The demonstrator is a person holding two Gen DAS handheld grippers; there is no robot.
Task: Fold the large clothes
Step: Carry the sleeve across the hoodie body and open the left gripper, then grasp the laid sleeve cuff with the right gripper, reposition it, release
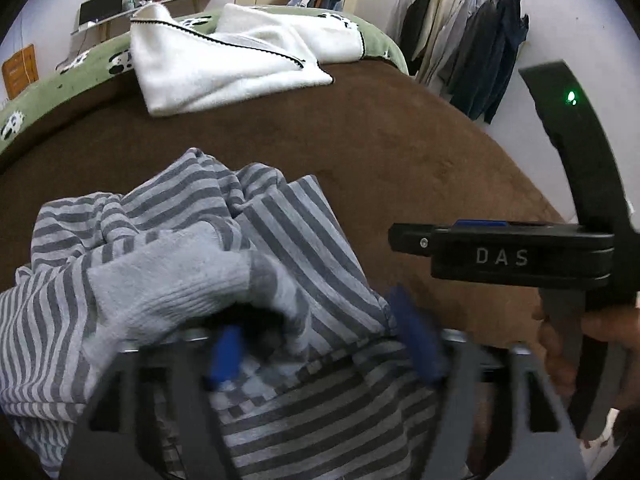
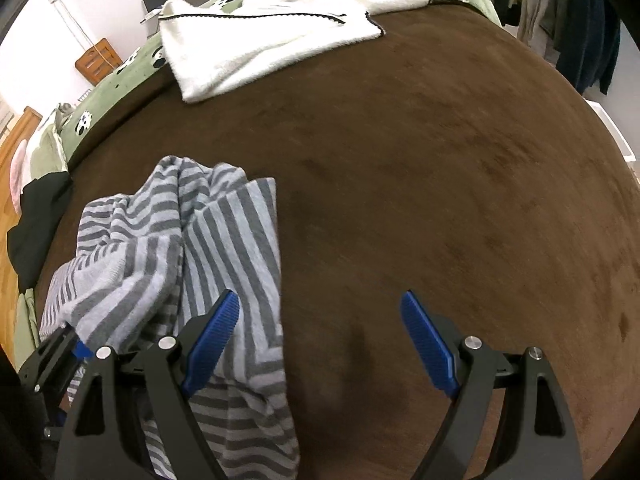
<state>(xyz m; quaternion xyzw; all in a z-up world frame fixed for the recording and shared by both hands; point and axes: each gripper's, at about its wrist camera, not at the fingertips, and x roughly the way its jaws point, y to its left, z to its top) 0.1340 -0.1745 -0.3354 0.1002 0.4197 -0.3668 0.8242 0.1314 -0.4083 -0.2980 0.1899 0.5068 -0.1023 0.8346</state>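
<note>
1. Your right gripper hangs with jaws spread, empty; your left gripper looks parted too, cloth bunched across it — blur hides any grip.
2. You're at the start: the striped garment lies crumpled on the brown bedspread.
3. Next, find an edge and spread it flat.
4. It sits left of your right gripper — touching its left finger.

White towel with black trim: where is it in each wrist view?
Left wrist: the white towel lies upper centre-left, at the far end of the brown blanket.
Right wrist: white towel at top centre-left, same far end of the blanket.
Shared landmark: the striped garment, bunched in the near left of both views.
</note>
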